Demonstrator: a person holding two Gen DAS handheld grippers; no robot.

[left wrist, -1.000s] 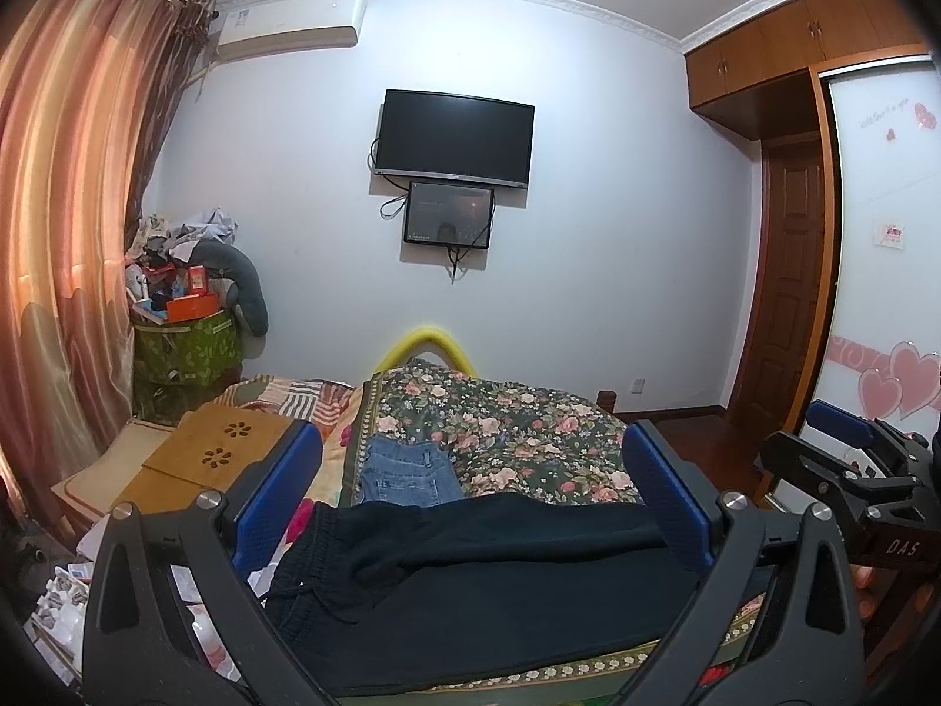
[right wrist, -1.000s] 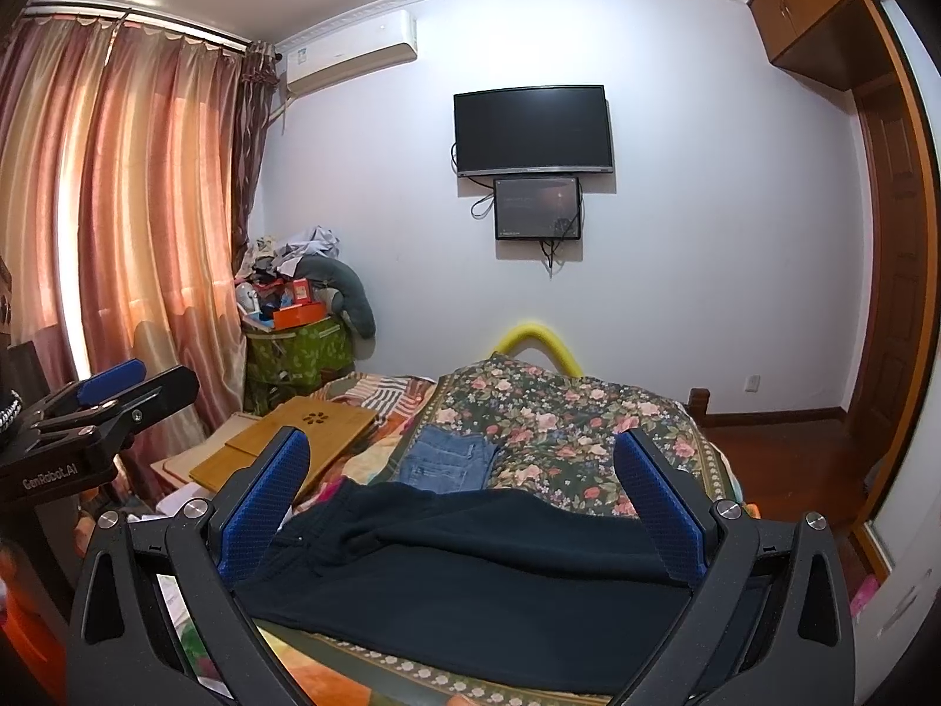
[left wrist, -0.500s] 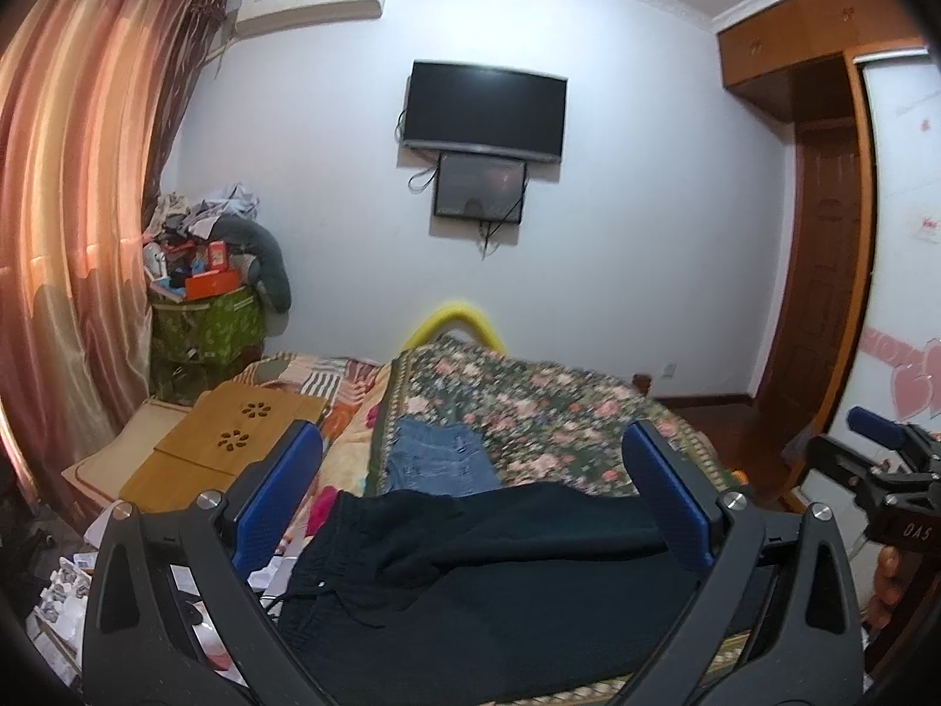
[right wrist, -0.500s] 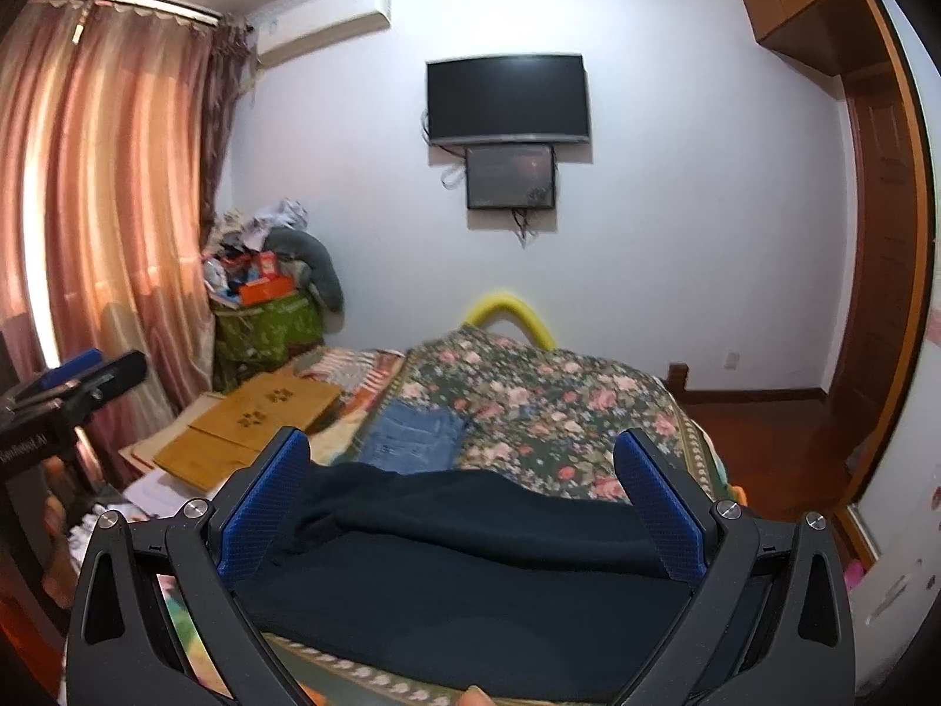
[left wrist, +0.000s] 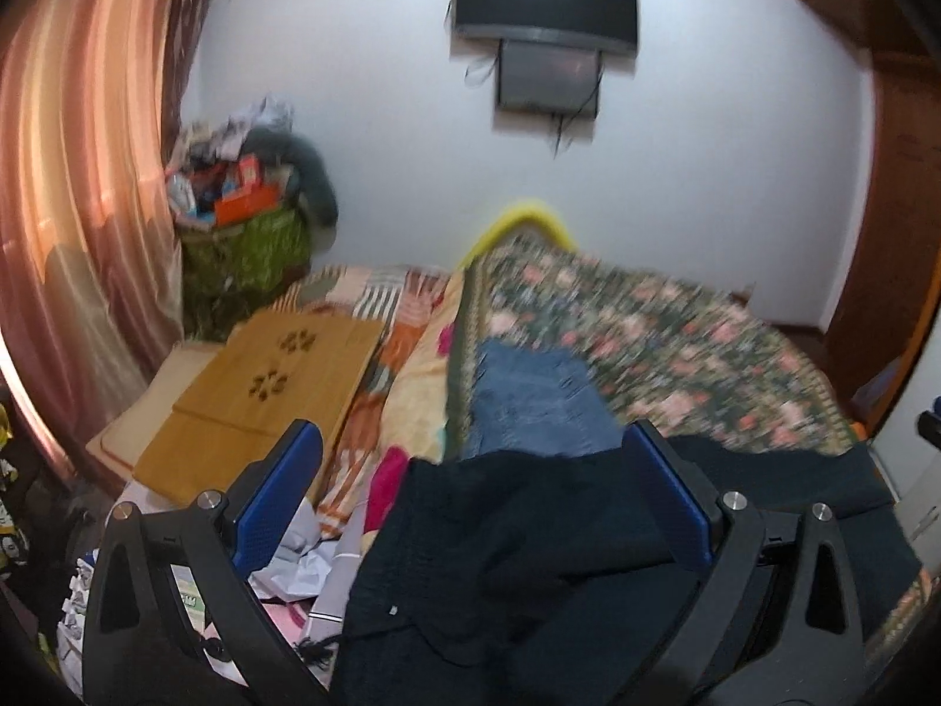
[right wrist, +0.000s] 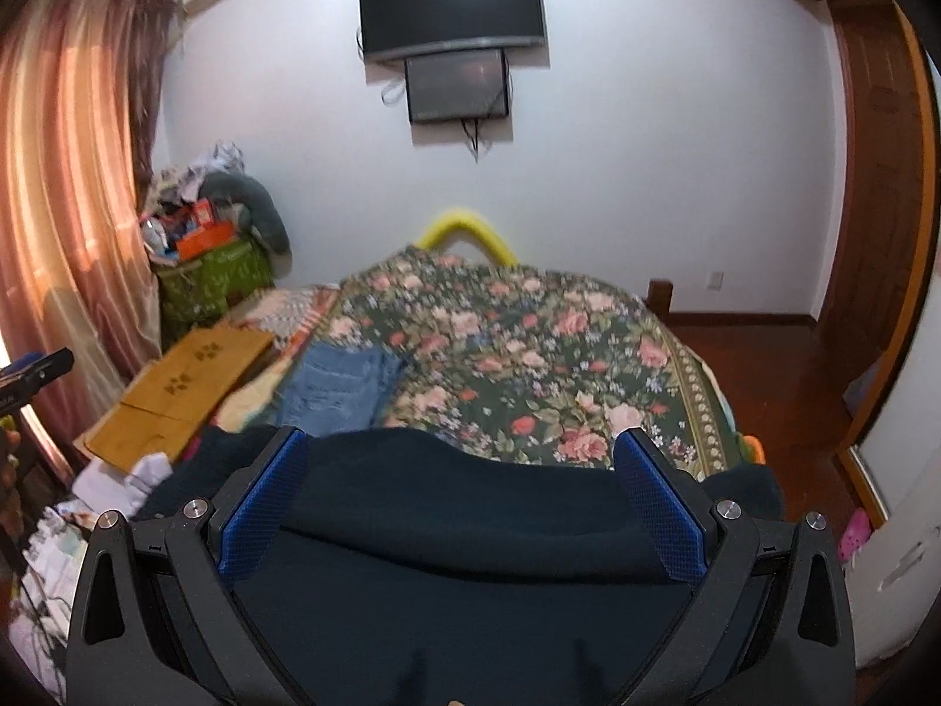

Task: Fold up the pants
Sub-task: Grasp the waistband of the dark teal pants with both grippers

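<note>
Pants: dark pair (left wrist: 529,559) spread across the near edge of my bed, on the floral bedspread (left wrist: 647,341); waistband end lies toward my left side.
Left gripper (left wrist: 470,506): fingers spread wide, blue pads (left wrist: 276,494) apart, hanging over the waistband end, nothing pinched.
Right gripper (right wrist: 459,506): fingers spread wide, pads (right wrist: 658,506) flanking a raised fold of the pants (right wrist: 459,506); cloth fills the gap but neither pad presses it.
Jeans: folded blue pair (right wrist: 335,388) just beyond the pants, on the bedspread.
Wooden board (left wrist: 264,388): flat, left of the bed.
View: left wrist picture is blurred.
</note>
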